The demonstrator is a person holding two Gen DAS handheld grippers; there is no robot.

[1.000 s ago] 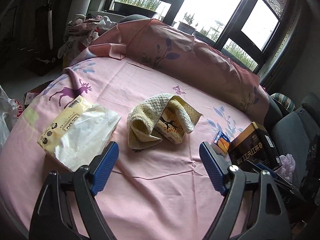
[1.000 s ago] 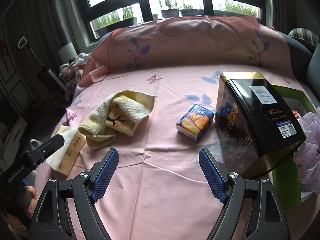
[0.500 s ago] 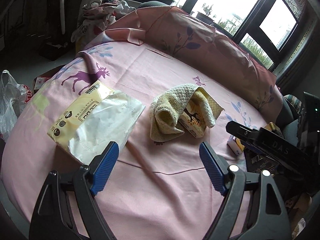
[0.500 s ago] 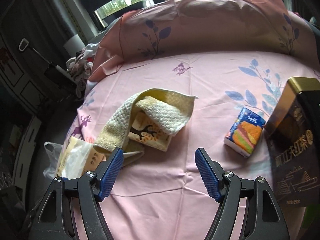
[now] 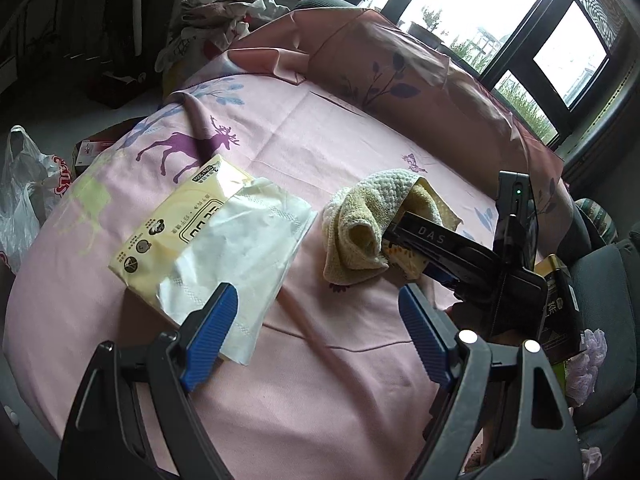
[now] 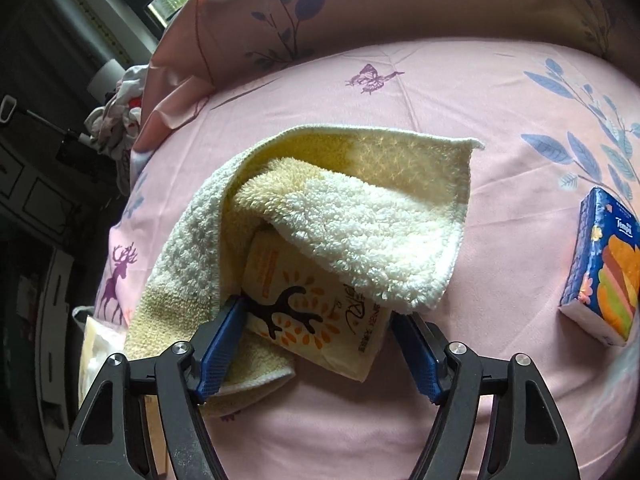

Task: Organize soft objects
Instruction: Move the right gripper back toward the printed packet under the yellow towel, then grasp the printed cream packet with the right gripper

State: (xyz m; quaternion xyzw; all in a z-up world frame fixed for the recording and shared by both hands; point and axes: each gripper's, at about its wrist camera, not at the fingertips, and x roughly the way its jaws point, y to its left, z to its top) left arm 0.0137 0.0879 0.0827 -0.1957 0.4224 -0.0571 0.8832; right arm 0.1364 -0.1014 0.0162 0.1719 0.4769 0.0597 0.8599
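A yellow and white towel [image 6: 352, 216] lies crumpled on the pink sheet [image 6: 360, 408], draped over a small tissue pack with a tree print [image 6: 316, 320]. My right gripper [image 6: 320, 332] is open, its blue fingers on either side of that pack, close to it. In the left wrist view the towel [image 5: 368, 232] sits mid-table with the right gripper's body [image 5: 460, 252] reaching in from the right. My left gripper [image 5: 316, 332] is open and empty, above the sheet near a large yellow tissue pack [image 5: 208, 240].
A blue tissue pack [image 6: 604, 272] lies at the right. A dark tin [image 5: 560, 304] stands at the table's right edge. A pink pillow [image 5: 400, 68] lines the back. A plastic bag [image 5: 24, 200] and clothes [image 5: 224, 12] are off the left side.
My right gripper has moved forward and left, down to the towel, and now straddles the tree-print pack. My left gripper has drawn back and left a little.
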